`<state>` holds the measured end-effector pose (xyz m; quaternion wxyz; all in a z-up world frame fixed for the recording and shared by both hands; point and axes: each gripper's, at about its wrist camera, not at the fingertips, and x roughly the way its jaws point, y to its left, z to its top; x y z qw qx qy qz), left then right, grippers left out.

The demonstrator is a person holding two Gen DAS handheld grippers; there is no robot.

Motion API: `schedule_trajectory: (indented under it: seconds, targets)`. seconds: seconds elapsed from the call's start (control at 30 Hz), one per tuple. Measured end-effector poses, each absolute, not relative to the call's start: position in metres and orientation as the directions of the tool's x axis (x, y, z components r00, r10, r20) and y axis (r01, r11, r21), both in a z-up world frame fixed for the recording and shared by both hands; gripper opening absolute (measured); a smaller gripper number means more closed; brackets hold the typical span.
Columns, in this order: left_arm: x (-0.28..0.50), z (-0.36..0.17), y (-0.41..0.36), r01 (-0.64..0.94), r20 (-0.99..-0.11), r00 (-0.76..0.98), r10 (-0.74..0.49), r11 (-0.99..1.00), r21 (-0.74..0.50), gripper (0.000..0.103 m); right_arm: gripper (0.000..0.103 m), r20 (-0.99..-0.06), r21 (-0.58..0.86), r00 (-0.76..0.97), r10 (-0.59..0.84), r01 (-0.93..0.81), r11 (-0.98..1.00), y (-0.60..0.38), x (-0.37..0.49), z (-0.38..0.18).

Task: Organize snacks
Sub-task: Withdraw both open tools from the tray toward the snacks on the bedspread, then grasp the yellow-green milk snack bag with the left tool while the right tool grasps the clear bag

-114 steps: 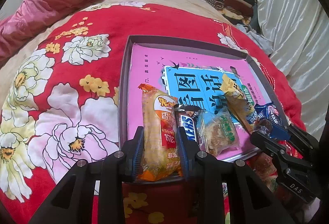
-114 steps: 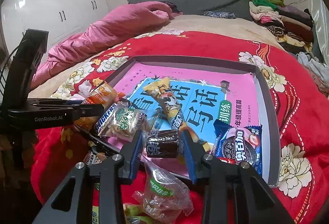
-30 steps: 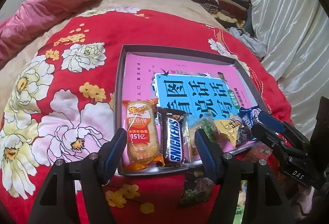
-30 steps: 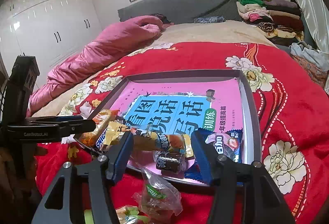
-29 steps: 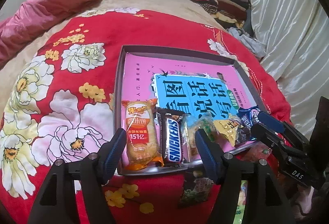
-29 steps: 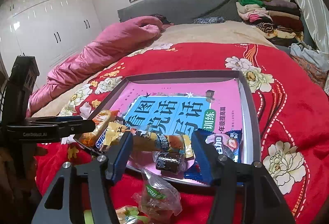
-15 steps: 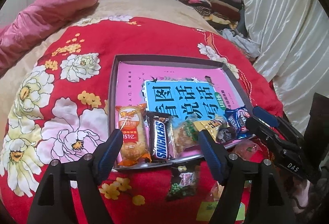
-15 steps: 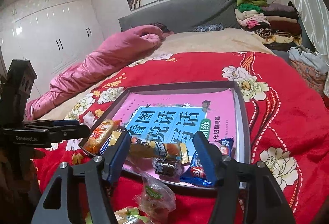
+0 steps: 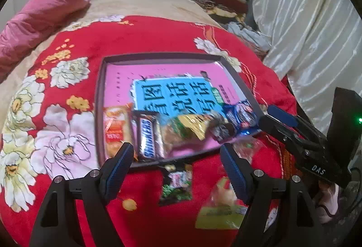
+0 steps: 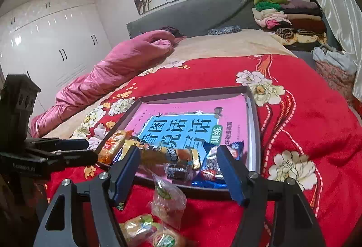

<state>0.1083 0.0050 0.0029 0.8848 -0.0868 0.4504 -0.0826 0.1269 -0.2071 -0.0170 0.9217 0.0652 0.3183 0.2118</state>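
A grey-rimmed tray (image 9: 98, 111) with a pink and blue book in it lies on the red flowered blanket. Along its near edge lie an orange packet (image 9: 115, 131), a Snickers bar (image 9: 149, 136), a green pastry packet (image 9: 178, 133), a yellow wrapper (image 9: 194, 122), a dark candy (image 10: 178, 171) and a blue Oreo pack (image 10: 212, 165). My left gripper (image 9: 176, 152) hovers before the tray's near rim, its jaws opening with nothing between them. To its right, my right gripper (image 10: 178, 152) is opening too and holds nothing.
Loose snacks lie on the blanket in front of the tray: a green packet (image 9: 178, 181), a clear packet (image 10: 167, 199) and wrapped pastries (image 10: 144, 229). A pink quilt (image 10: 117, 70) lies far left. Folded clothes (image 10: 287, 18) are stacked at the back right, beside pale curtains.
Earlier the left gripper was shut on the orange packet and the right on the dark candy. Both snacks now lie in the tray. Both grippers have drawn back and up, with jaws wider.
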Motion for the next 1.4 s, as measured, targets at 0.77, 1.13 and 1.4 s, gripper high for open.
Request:
schedule_trajectory:
  seconds: [0.77, 1.13, 1.4]
  targets:
    - [0.077, -0.034, -0.045, 0.194, -0.844, 0.416, -0.340, 0.939, -0.283, 0.080, 0.070, -0.608, 0.285, 0.677, 0.415, -0.302, 0.910, -0.217, 0.099, -0.022]
    - [0.075, -0.056, -0.056, 0.194, -0.860, 0.379, -0.343, 0.938, -0.289, 0.079, 0.070, -0.672, 0.345, 0.591, 0.447, -0.284, 0.894, -0.216, 0.103, -0.043]
    - [0.077, -0.066, -0.058, 0.196, -0.860, 0.365, -0.357, 0.932, -0.304, 0.071, 0.069, -0.733, 0.309, 0.510, 0.449, -0.338, 0.889, -0.193, 0.115, -0.068]
